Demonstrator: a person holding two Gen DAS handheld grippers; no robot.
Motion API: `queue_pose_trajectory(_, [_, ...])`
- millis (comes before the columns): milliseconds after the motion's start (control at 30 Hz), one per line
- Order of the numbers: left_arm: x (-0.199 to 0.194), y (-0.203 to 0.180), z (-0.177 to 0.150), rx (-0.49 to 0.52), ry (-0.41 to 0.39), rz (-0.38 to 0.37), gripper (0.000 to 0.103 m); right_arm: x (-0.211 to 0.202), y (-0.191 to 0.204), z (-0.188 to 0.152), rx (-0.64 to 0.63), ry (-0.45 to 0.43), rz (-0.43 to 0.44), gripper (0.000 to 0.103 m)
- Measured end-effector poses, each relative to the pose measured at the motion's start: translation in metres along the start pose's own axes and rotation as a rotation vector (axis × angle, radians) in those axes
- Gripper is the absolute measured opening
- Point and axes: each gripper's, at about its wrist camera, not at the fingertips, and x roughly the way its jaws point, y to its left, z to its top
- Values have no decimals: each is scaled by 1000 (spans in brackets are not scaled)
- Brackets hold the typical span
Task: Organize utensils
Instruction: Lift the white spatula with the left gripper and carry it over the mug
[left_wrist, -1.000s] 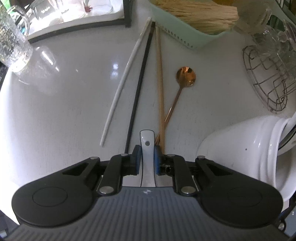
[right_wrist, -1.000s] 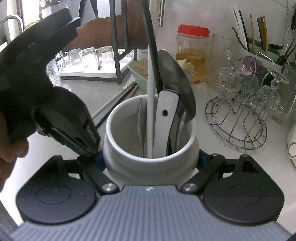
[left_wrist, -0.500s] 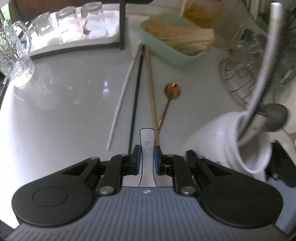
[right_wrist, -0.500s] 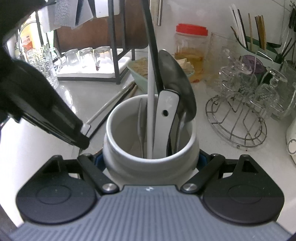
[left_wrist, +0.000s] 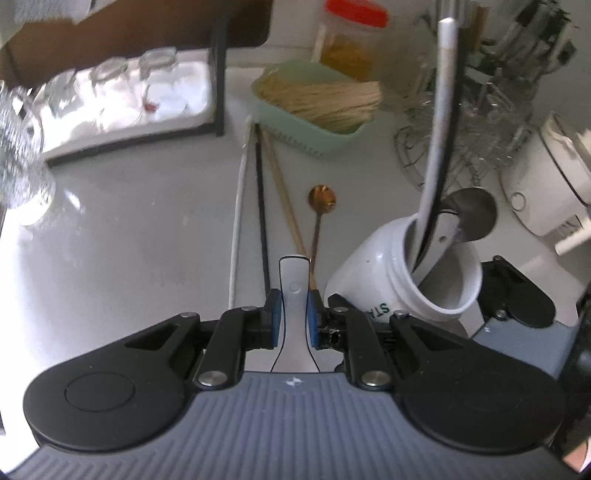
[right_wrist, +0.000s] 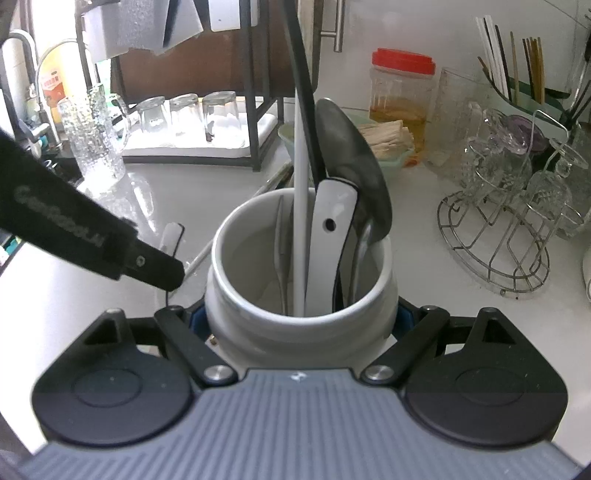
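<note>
My left tool (left_wrist: 294, 319) pinches a white spoon handle (left_wrist: 294, 284), its long axis running straight ahead, with the jar (left_wrist: 417, 273) just to its right. My right tool (right_wrist: 301, 325) clamps that jar's sides, mouth up. Chopsticks (left_wrist: 258, 206) and a copper spoon (left_wrist: 320, 206) lie on the white bench (left_wrist: 129, 240) ahead.

Home kitchen, glasses rack (right_wrist: 184, 118), counter (left_wrist: 129, 240)

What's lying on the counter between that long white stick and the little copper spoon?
In the left wrist view, a black chopstick and a wooden chopstick lie between the white chopstick and copper spoon.
</note>
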Motion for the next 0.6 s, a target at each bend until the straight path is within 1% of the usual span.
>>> queue_pose_trajectory(67, [-4, 1, 0, 32, -13, -23, 17, 1, 2, 1, 12, 0, -12, 91])
queue_pose_trajectory(167, [-9, -2, 0, 105, -9, -70, 17, 1, 3, 0, 36, -5, -28, 91])
queue_pose_trajectory(300, [-17, -12, -4, 221, -31, -78, 17, 0, 6, 0, 42, -8, -33, 91])
queue_pose_trajectory(467, [-20, -12, -4, 247, -47, -114, 17, -1, 6, -2, 32, -12, -23, 91])
queue_pose_trajectory(600, [-22, -9, -1, 266, -64, -124, 17, -1, 5, -2, 38, -17, -26, 91])
